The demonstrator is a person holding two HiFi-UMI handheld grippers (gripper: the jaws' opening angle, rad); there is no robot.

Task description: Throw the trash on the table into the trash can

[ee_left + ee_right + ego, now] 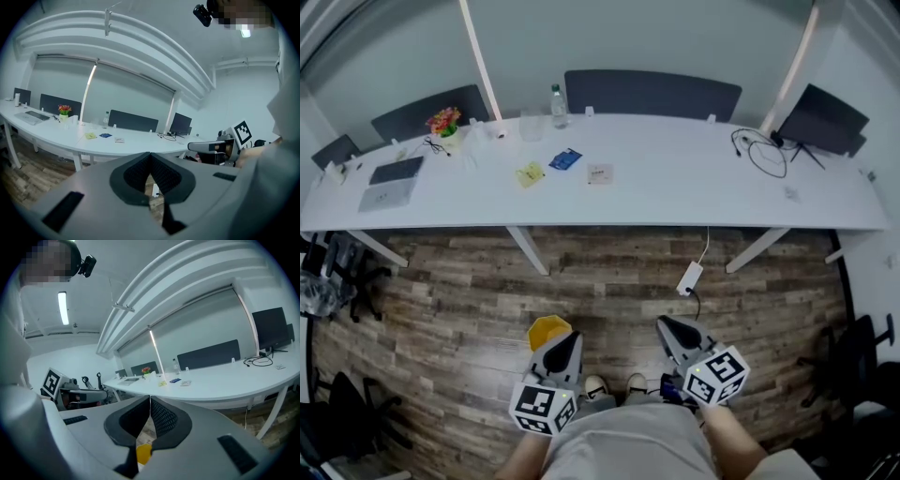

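Head view shows the left gripper [570,339] and right gripper [667,328] low over the wood floor [441,300], well short of the bench [675,187]. Both have their jaws pressed together on nothing. The trash lies left of the bench's middle: a yellow wrapper [530,174], a blue wrapper [565,159] just beside it, and a pale packet [600,173] to their right. The yellow trash can [548,330] stands on the floor by the left gripper. The wrappers look thin and flat, so jaws arriving closed or too steep would probably skid them along instead of pinching. The power strip [689,277] and its cord could catch a foot.
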